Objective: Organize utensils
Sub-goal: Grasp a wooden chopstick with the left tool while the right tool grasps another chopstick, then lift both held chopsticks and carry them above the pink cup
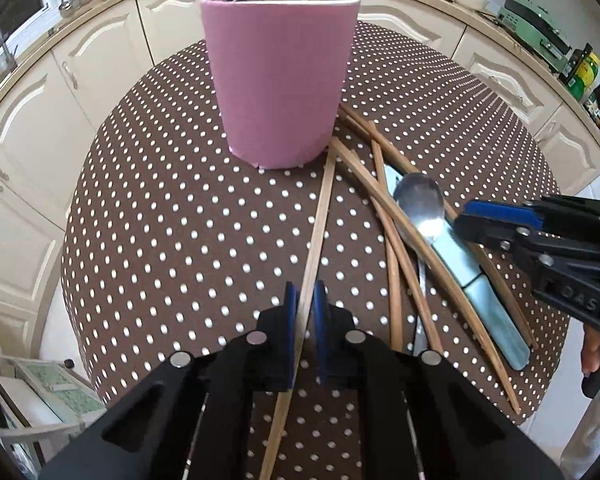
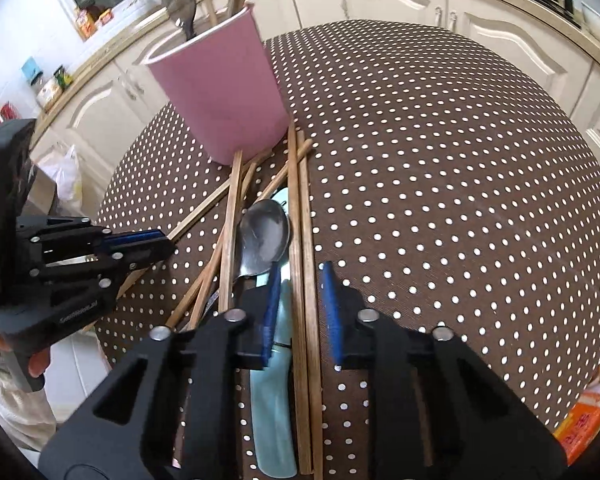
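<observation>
A pink cup (image 1: 279, 80) stands on the dotted round table (image 1: 160, 200) and holds a spoon and chopsticks; it also shows in the right wrist view (image 2: 224, 92). My left gripper (image 1: 305, 304) is shut on a single wooden chopstick (image 1: 320, 216) that points toward the cup's base. Several chopsticks (image 1: 384, 200), a metal spoon (image 1: 420, 204) and a light-blue-handled knife (image 1: 484, 296) lie in a pile to the right. My right gripper (image 2: 300, 292) is open, low over two parallel chopsticks (image 2: 300, 216) beside the spoon (image 2: 265, 236) and knife handle (image 2: 274, 420).
Cream kitchen cabinets (image 1: 40, 120) curve around behind the table. A counter with appliances and jars (image 1: 540, 28) is at the back right. An orange package (image 2: 584, 424) sits off the table's right edge. The left gripper appears at the left of the right wrist view (image 2: 140, 242).
</observation>
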{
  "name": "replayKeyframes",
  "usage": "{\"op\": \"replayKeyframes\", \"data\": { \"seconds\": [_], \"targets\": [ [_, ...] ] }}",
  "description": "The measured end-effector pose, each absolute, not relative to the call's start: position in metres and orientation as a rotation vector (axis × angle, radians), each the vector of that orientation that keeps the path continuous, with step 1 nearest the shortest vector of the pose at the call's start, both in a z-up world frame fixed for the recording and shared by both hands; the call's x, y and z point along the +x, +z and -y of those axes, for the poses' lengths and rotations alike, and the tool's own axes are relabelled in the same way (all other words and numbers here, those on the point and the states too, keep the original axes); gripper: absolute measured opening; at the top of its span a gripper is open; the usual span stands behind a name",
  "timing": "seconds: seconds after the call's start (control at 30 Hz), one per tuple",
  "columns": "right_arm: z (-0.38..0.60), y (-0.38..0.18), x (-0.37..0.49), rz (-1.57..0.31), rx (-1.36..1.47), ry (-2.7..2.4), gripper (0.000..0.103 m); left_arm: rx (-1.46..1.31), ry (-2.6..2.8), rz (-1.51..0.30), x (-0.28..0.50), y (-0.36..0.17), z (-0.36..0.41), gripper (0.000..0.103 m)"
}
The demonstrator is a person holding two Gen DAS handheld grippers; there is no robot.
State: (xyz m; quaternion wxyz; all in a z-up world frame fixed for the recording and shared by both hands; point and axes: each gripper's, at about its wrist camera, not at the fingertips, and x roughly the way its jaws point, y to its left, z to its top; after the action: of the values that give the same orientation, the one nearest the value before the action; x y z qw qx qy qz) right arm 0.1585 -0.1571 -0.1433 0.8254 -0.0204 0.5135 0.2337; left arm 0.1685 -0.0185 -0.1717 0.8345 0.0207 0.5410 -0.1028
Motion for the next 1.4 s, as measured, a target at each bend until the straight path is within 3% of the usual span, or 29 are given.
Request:
{"op": "replayKeyframes", "data": {
  "seconds": [0.13,0.63,1.4],
  "targets": [
    [0.153,-0.144,0.160,-1.094,-0.070,0.490,0.008,0.003,-0.216,-1.146,0.158,-0.172,0.012,0.008],
    [0.212,-0.144,0.167,-1.136,-0.085,0.419,0.008,-0.142,-0.180,-1.091,0.103,-0.157,-0.036,0.006],
    [0.174,-0.146,0.242,-1.211,-0.193,0.358,0.008,-0.338,-0.130,-0.878,0.119,-0.119,-0.080,0.006]
  ]
}}
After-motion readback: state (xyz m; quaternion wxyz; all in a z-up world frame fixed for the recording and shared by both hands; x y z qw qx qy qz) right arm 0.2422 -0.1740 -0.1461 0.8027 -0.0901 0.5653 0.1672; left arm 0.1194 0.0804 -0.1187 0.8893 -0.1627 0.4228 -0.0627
